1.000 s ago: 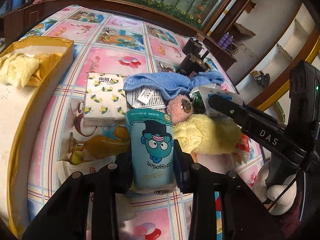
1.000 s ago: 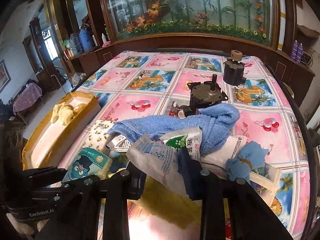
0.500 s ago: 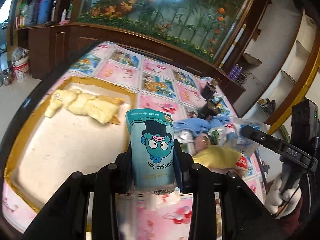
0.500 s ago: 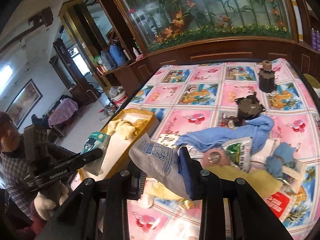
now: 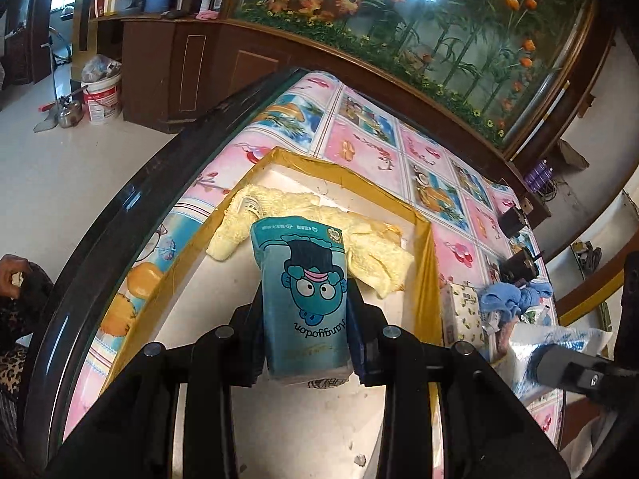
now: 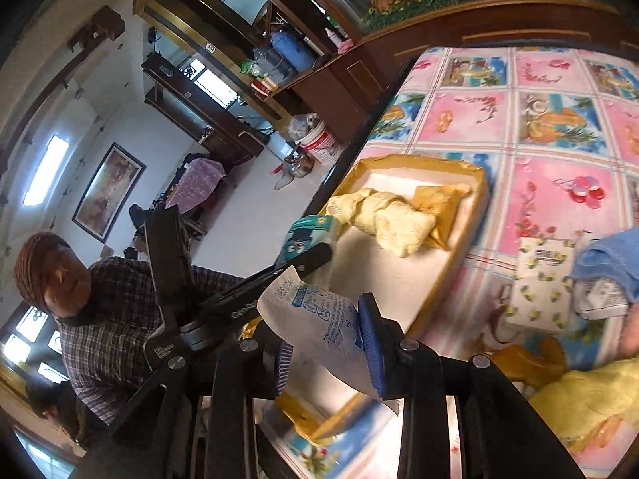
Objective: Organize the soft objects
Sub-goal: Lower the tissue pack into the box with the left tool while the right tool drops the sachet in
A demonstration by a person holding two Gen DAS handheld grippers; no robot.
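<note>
Both claws are being carried loaded toward one tray. Between the closed-in fingers of the left gripper (image 5: 305,319) a teal tissue pack (image 5: 305,299) is being clamped, its long axis running forward along the fingers, its far end overlapping the yellow towel in the picture. It is being held directly over the white floor of the gold-rimmed tray (image 5: 423,279), so the drop spot is lying straight below and slightly ahead; of the two claws, this one is judged nearer. The right gripper (image 6: 327,343) is being kept pinched on a white desiccant pouch (image 6: 315,319), which is being held tilted across the jaws, with the tray lying ahead and to the right of it, beyond the near rim.

Largest to smallest, the following are being counted:
- one patterned tablecloth (image 5: 359,127)
- one tray
- one yellow towel (image 5: 359,247) already lying in the tray, and a second yellow cloth (image 6: 591,399) lying outside it
- one blue towel (image 5: 515,299) in the pile to the right
- one lemon-print tissue pack (image 6: 539,283) beside the tray
- one teal pack, one pouch.
</note>
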